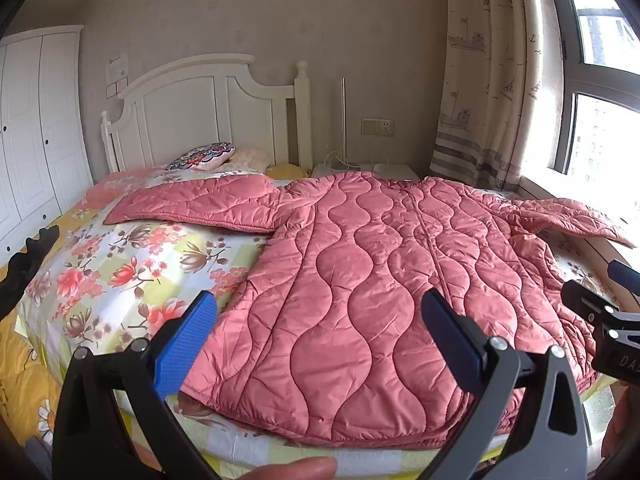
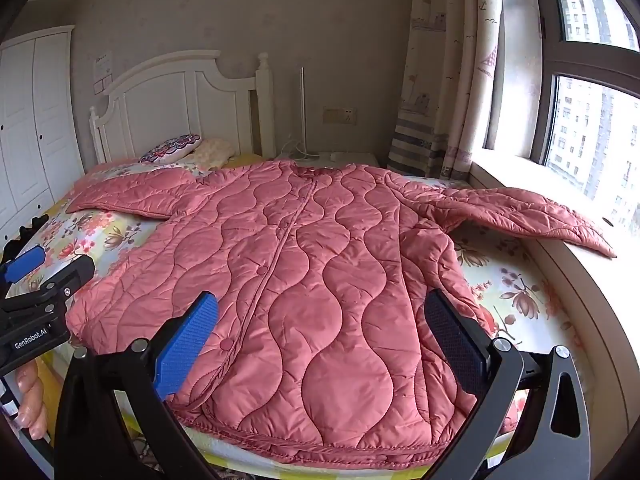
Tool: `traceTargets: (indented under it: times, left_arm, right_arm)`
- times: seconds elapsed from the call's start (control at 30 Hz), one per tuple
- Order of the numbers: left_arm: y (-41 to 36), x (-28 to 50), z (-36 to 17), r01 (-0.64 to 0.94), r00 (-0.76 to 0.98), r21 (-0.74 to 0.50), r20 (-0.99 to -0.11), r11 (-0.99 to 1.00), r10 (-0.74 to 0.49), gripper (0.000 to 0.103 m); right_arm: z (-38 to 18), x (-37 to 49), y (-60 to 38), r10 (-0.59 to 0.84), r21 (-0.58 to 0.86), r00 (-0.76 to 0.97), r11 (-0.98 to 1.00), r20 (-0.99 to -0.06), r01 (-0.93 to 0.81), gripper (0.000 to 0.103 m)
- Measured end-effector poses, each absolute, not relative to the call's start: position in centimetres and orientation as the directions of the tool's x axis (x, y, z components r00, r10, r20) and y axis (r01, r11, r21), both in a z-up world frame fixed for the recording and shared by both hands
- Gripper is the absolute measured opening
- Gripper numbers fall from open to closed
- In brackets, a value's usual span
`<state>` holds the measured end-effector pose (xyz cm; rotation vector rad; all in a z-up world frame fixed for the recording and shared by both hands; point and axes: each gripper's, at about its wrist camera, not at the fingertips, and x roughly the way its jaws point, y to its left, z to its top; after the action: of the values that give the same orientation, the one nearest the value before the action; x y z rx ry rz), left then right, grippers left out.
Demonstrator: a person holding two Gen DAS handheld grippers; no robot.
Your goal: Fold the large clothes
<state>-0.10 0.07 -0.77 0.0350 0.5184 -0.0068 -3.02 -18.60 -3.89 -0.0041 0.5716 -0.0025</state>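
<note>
Bedroom, bed [image 1: 120, 264] with floral sheet | pink quilted coat [image 1: 360, 280] spread flat, front up, just ahead of both grippers, hem nearest | one sleeve out past left gripper [image 1: 316, 336], other sleeve draped toward windowsill [image 2: 560, 248] beyond right gripper [image 2: 320, 336] | both grippers spread wide, grasping nothing, above hem

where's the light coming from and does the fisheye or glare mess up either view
Left wrist view: daylight from the window at right, blown out white, washing over the jacket sleeve; edges bend strongly, wardrobe curved. Right wrist view: window less overexposed, buildings readable, glare on the sill; black corner vignetting in both, jacket sharp.
</note>
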Motion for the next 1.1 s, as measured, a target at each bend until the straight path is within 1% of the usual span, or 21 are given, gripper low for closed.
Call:
traceTargets:
  times: [1.1]
  left_arm:
    - [0.2, -0.1, -1.9, 0.022, 0.854, 0.04, -0.52, 0.999, 0.002, 0.101]
  right_arm:
    - [-4.3, -3.3, -18.3, 0.003, 0.0, 0.837, 1.0, -0.548, -0.003, 0.099]
